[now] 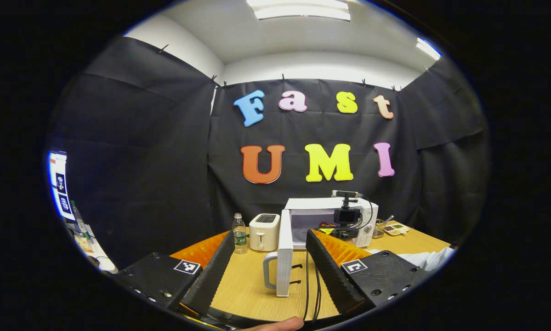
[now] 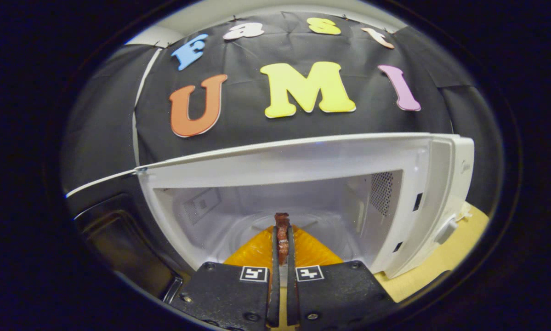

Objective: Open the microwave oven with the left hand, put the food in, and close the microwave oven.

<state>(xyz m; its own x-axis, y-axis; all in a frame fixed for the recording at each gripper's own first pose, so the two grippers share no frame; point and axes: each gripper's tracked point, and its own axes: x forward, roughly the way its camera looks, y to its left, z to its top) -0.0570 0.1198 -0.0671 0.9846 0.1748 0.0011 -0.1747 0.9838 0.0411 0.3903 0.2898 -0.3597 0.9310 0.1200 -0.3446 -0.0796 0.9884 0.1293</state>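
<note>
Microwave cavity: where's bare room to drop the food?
The microwave floor ahead of the right gripper, which is shut on the food, looks bare. Outside, the table is free before the open door; bottle and toaster crowd its left.

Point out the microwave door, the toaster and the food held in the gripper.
microwave door (image 1: 285, 250): left gripper view, on its swung-open panel.
toaster (image 1: 264, 232): left gripper view, on its front face.
food (image 2: 282, 239): right gripper view, on the strip between the fingers.

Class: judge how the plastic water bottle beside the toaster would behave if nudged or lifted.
The water bottle stands tall and narrow next to the toaster, so a push near its cap would probably tip it. Its round body would then likely roll. It looks small and plastic, so probably light to lift.
</note>
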